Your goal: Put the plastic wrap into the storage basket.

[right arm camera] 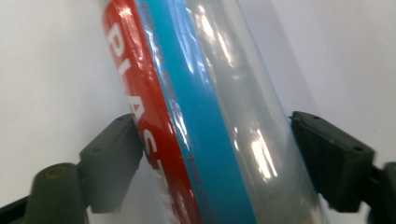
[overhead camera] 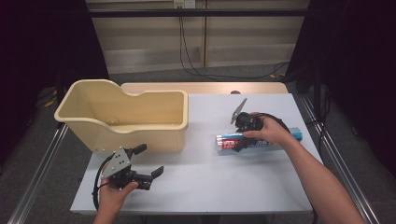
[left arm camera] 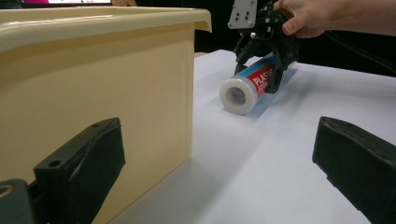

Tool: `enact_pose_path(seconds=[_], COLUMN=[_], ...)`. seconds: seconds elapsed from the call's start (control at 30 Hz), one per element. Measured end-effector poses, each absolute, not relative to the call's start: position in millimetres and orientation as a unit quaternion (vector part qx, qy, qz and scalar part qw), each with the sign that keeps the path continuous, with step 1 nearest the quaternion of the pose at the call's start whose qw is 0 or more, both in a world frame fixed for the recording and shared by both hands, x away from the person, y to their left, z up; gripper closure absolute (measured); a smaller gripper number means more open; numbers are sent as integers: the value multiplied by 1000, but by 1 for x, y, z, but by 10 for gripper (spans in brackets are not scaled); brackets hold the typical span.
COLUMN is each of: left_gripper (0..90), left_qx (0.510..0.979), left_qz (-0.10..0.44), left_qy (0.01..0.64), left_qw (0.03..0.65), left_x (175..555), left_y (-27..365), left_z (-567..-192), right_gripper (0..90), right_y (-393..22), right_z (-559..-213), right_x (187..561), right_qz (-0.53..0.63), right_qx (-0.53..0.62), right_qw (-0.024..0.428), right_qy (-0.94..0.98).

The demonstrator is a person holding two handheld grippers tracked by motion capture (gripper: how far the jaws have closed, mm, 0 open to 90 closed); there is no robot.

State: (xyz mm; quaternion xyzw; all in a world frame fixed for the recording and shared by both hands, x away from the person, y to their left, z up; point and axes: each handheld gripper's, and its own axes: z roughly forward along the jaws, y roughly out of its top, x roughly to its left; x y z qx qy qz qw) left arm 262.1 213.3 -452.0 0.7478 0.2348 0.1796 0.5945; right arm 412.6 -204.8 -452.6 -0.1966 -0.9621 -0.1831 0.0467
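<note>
On the surface [overhead camera: 201, 186]: tub [overhead camera: 126, 119] at far left, roll [overhead camera: 259, 140] lying on its side at right, well apart from the tub. Right gripper [overhead camera: 240, 142] over the roll near its left end, jaws astride it, seemingly touching both sides. Left gripper [overhead camera: 150, 161] at near left, just in front of the tub, jaws pointing right toward the roll. Nothing between them.
</note>
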Motion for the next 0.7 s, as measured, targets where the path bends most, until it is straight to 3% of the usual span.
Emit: enact_pose_path(seconds=[0.13, 0.43, 0.7], left_gripper=[22, 22, 22], left_qx=[748, 751, 752], left_qz=[180, 180, 180], left_qy=[234, 235, 233], left_qw=[594, 591, 590], left_x=[261, 261, 262], left_y=[214, 213, 210], left_z=[-452, -452, -452], right_gripper=[187, 42, 156], right_y=[-208, -248, -265], right_z=[-452, -442, -448], right_x=[412, 397, 391], right_qz=[-191, -182, -142], right_qx=[-200, -204, -196], right_qw=[50, 25, -3], right_qy=[-960, -962, -970])
